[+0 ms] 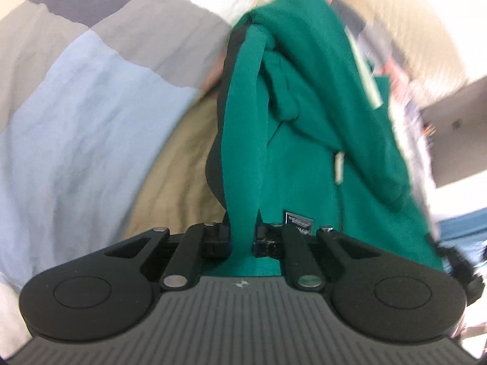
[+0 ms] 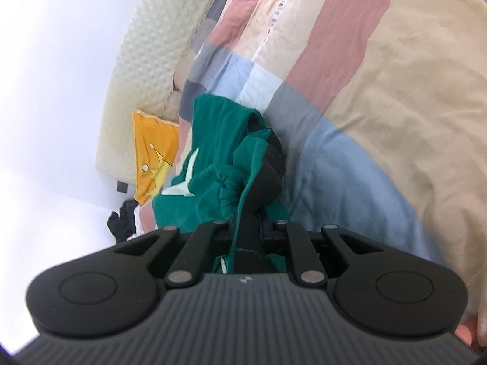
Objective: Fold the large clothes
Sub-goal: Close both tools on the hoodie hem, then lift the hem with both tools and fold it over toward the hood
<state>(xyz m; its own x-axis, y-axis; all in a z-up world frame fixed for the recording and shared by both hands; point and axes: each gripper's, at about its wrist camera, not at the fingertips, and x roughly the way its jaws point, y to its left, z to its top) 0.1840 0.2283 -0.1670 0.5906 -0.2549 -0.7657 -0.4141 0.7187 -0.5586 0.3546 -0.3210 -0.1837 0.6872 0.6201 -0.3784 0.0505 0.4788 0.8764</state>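
Matt green cloth garment [image 1: 304, 97], matt black plastic tongs [image 1: 242, 240], soft patchwork quilt [image 1: 91, 91].

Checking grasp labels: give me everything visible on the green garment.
The green garment is a teal sweatshirt-like piece of soft, thick knit with pale stripe markings, a small dark woven label near the hem and a gathered cuff. It is bunched and hanging in folds, not laid flat, above the patchwork quilt. The left gripper is shut on a fold of it; the right gripper is shut on another fold with black lining showing. Its full shape is hidden.
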